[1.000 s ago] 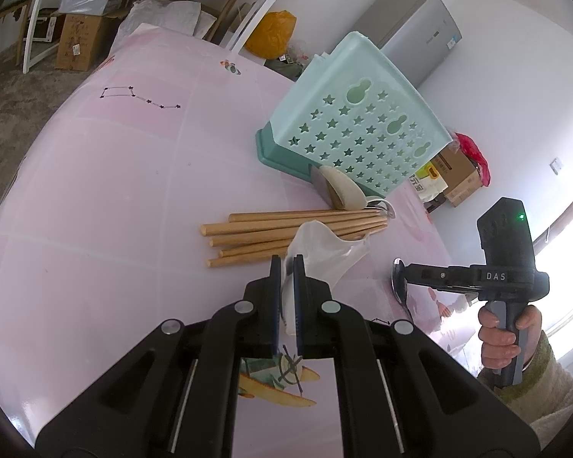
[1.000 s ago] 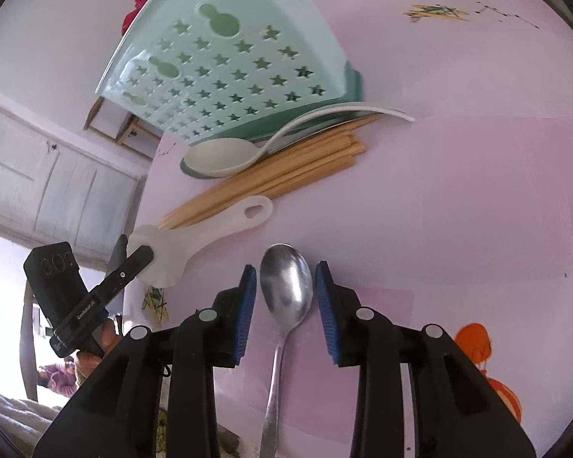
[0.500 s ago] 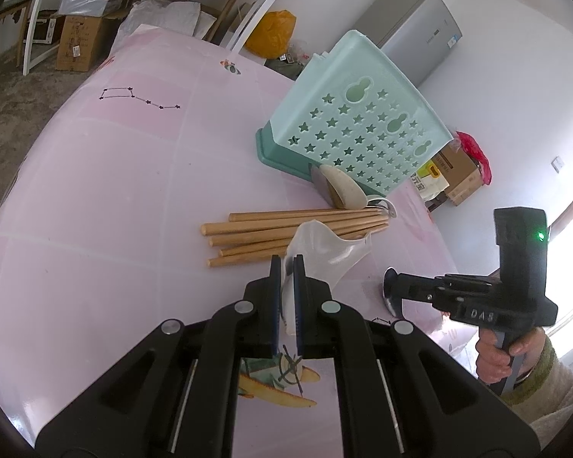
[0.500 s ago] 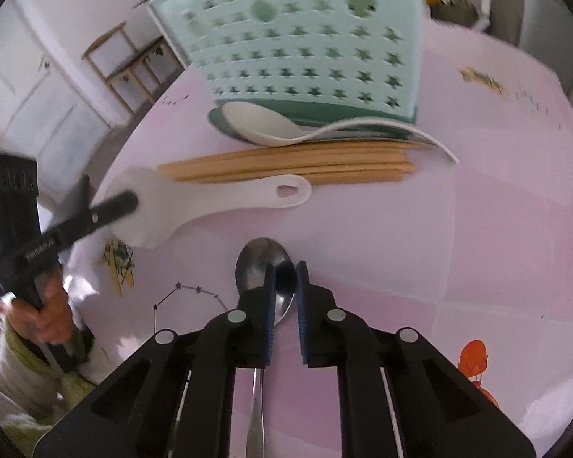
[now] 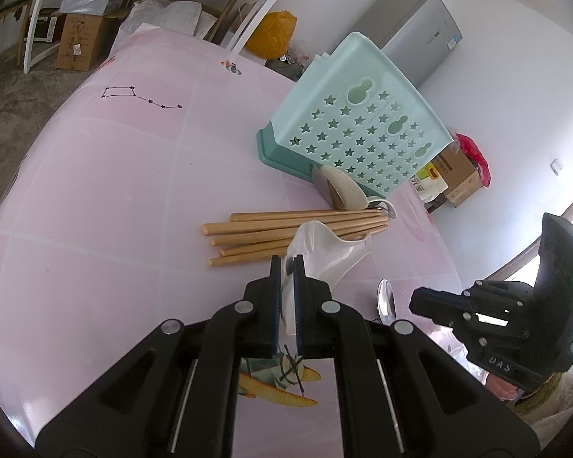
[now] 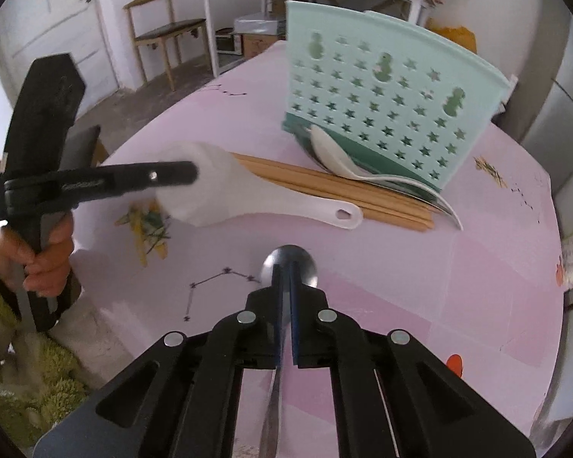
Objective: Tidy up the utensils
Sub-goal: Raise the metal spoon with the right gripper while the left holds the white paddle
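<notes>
My left gripper (image 5: 287,263) is shut on the wide end of a white rice paddle (image 5: 326,252), whose handle (image 6: 324,215) reaches toward the wooden chopsticks (image 5: 286,229). My right gripper (image 6: 285,267) is closing tight on a metal spoon (image 6: 305,263); its pads press the neck, the bowl sticks out ahead and the handle runs back under it. In the left wrist view that spoon (image 5: 386,301) hangs beside the right gripper (image 5: 414,303). A mint star-holed utensil holder (image 6: 393,107) stands behind the chopsticks. A white soup spoon (image 6: 336,156) leans at its base.
A pink cloth with printed drawings covers the round table (image 5: 114,191). A steel utensil (image 6: 445,210) lies under the soup spoon. A hand in a green sleeve (image 6: 46,263) holds the left gripper. A chair (image 6: 164,34), a white table and a grey fridge (image 5: 412,34) stand beyond.
My right gripper's jaws have shut on the metal spoon, rolled upright and carried it up and toward the left gripper. The left gripper and its paddle have stayed still.
</notes>
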### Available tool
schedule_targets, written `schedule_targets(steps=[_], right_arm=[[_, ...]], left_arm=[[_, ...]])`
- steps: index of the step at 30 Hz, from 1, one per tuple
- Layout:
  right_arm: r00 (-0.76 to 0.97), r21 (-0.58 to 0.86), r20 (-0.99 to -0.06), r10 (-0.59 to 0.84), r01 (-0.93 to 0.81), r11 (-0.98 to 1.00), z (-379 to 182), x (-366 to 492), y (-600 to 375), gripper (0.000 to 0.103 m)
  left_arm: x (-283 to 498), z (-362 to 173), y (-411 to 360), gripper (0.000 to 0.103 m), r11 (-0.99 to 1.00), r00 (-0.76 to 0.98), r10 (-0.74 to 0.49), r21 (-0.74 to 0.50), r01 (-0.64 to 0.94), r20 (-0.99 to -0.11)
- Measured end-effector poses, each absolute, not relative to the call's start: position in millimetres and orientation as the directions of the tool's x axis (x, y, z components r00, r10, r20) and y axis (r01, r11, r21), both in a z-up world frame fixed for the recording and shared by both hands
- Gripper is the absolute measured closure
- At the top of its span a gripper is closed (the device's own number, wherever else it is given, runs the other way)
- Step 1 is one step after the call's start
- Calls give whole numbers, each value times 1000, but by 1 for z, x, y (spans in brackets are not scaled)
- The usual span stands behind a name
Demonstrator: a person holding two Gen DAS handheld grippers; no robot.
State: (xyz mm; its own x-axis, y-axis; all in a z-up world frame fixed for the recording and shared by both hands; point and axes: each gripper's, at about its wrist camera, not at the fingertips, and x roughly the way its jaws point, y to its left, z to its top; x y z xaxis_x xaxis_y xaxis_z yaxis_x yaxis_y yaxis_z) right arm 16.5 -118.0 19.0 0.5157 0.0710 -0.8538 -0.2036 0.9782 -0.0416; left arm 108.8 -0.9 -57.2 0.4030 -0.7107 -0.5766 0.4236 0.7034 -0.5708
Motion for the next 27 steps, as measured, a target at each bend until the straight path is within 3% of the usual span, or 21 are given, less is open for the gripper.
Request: schedule_targets(steps=[2, 6, 9, 14, 18, 22, 27], right_arm=[[506, -10, -857, 92, -195, 981, 19, 20, -121, 95], [464, 125, -867, 182, -152, 981, 11, 32, -147, 65], [423, 205, -871, 249, -146, 968, -2, 41, -161, 59], [405, 157, -888, 219, -180, 971, -11, 42, -156, 61], [424, 46, -896, 135, -213, 976, -11, 37, -140, 80], [432, 7, -896, 106, -225, 974, -10, 35, -130, 93], [449, -84, -893, 36, -244, 966, -7, 27, -116, 96]], left_arm=[[109, -58, -1, 98, 702, 402, -712, -572, 424, -575], [109, -58, 0, 98, 700, 401, -714, -574, 425, -573], [109, -59, 0, 98, 699, 400, -715, -575, 425, -574], [109, -59, 0, 98, 699, 400, -715, -576, 424, -573], [110, -60, 0, 98, 698, 399, -716, -577, 423, -573], [110, -60, -1, 98, 700, 401, -714, -573, 426, -574], [110, -60, -1, 98, 700, 401, -714, -572, 427, -574]])
